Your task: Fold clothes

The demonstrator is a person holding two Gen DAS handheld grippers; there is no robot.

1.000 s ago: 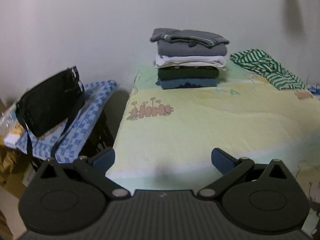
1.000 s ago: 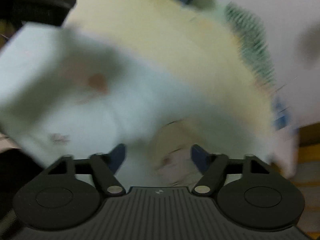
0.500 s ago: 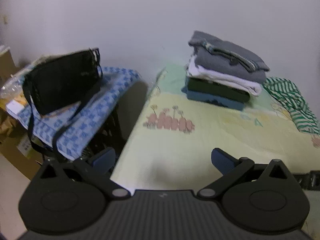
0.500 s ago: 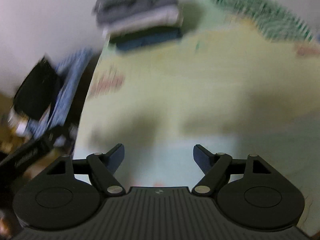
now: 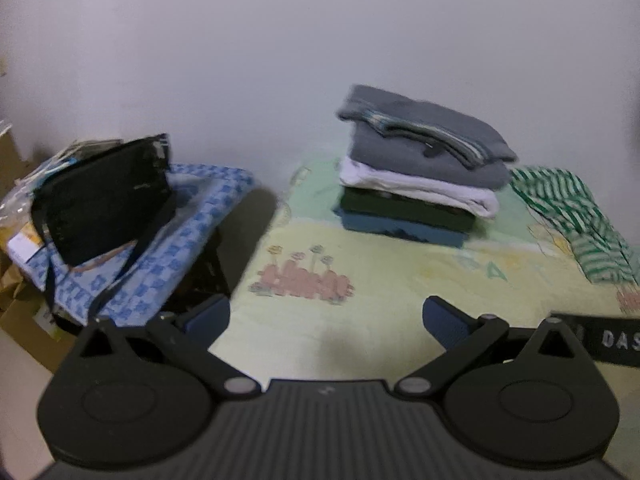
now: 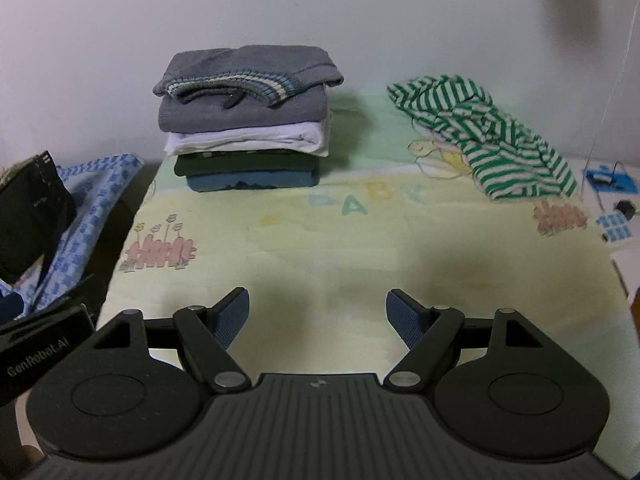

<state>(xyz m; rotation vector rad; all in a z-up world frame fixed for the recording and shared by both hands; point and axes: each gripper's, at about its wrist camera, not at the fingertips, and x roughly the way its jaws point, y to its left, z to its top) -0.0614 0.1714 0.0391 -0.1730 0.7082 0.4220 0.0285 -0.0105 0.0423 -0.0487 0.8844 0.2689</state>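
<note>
A stack of folded clothes [image 6: 248,120] stands at the back of the bed against the wall, a grey sweater on top, then white, dark green and blue pieces. The same stack [image 5: 420,168] shows in the left wrist view. An unfolded green-and-white striped garment [image 6: 492,140] lies crumpled at the back right, also seen as the striped garment [image 5: 576,216]. My right gripper [image 6: 318,314] hangs open over the bare sheet near the front, nothing between its fingers. My left gripper [image 5: 326,320] is open too, over the bed's left edge, holding nothing.
The bed has a pale yellow-green printed sheet [image 6: 360,248]. Left of it, a black bag [image 5: 104,200] rests on a blue checked cloth [image 5: 188,240] over a stand. Cardboard boxes [image 5: 24,320] sit lower left. Small blue items [image 6: 612,184] lie on a white surface at right.
The right view swung from a blurred white cloth close to the camera to a level look at the bed. The left view shifted left, bringing the bag and checked cloth further in.
</note>
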